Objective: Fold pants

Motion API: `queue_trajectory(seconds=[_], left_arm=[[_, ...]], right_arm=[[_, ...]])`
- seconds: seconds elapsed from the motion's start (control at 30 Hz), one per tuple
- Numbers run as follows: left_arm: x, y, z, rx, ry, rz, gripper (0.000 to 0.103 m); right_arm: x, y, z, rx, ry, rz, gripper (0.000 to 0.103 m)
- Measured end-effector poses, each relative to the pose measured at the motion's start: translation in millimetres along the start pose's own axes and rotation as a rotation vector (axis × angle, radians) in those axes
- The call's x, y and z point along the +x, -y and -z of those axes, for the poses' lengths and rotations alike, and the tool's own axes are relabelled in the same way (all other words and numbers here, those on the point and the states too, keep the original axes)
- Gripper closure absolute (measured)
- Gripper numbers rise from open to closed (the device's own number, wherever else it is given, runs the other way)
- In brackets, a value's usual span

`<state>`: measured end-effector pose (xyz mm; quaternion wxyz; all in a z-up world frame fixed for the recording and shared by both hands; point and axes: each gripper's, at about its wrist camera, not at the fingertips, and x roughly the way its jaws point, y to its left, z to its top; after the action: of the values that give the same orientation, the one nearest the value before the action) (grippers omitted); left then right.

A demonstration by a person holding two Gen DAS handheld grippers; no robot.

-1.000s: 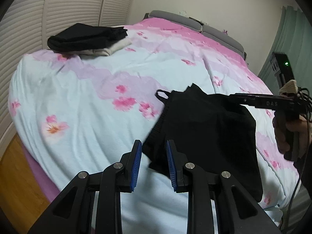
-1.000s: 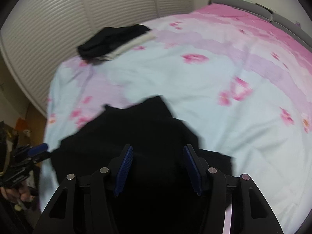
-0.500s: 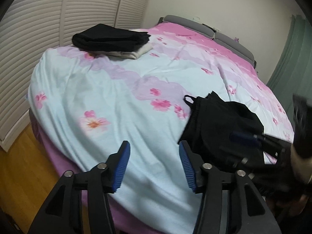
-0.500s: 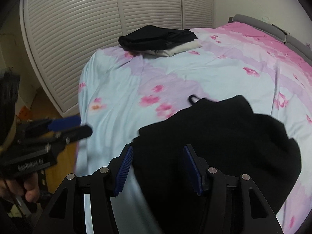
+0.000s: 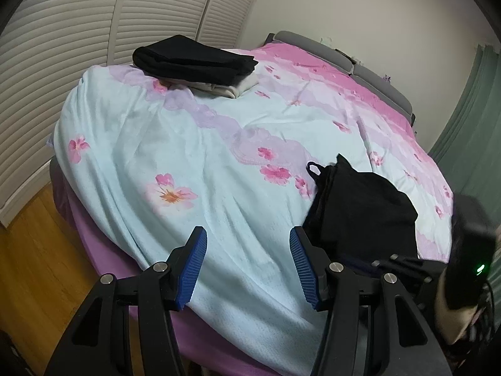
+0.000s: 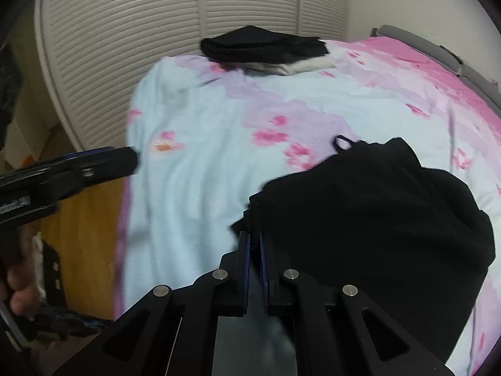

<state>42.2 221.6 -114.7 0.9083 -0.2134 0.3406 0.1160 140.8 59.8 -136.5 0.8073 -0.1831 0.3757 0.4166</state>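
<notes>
Hovering past the near edge of the bed [image 5: 219, 329], with wooden floor [image 5: 34, 250] below and to the left: left gripper [image 5: 247, 266], blue pads standing about halfway apart, nothing between them. Plenty of open bedspread [image 5: 162, 163] ahead of it, flat but for soft wrinkles, dropping away at the rounded near-left corner. Just right of its right fingertip: black pants [image 5: 360, 210], bunched in a rough fold near the bed's near edge, a small loop sticking out at the far-left corner.

Pressed almost together, pads nearly touching: right gripper [image 6: 253, 244], tips right at the near-left hem of the pants [image 6: 375, 219]. Cannot tell whether cloth is pinched between the pads; dark fabric lies against and just beyond the tips, the bulk spreading to the right and ahead. Off to its left, over the floor beside the bed: the other gripper, held in a hand [image 6: 18, 282].

Farther ahead of both, well apart from the pants: folded clothes stack [image 5: 194, 62], black over pale, at the far-left corner. Beyond that, louvered doors [image 5: 78, 47]; grey headboard [image 5: 360, 65] at the far right.
</notes>
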Motion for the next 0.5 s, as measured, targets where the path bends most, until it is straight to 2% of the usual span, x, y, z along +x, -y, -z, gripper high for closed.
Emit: queue_trajectory(seconds=[0.1,0.17,0.23,0.3,0.47,0.5], left_arm=[[1.2,1.5,0.5,0.008,-0.008,0.002,0.049],[0.1,3.5,-0.5,0.017,-0.004,0.000,0.049],[-1.2,7.1,-1.7,0.032,0.005,-0.002,0.048],[-3.0,13.0,-2.7,0.055,0.018,-0.004,0.047],[-3.2,35.3,-3.5,0.122,0.028,0.029,0.042],[-2.1,43.4,-3.5,0.145,0.034,0.038,0.038]], right_arm=[[11.4,-6.9,4.5,-0.006,-0.047,0.000,0.094],[10.7,-0.5,8.0,0.043,-0.033,-0.005,0.084],[1.7,5.0,10.3,0.089,-0.001,-0.016,0.056],[-17.3,8.1,14.5,0.122,0.064,0.007,0.048],[-59.7,18.6,27.5,0.194,0.146,0.085,0.046],[-68.8,22.0,31.3,0.216,0.160,0.102,0.041]])
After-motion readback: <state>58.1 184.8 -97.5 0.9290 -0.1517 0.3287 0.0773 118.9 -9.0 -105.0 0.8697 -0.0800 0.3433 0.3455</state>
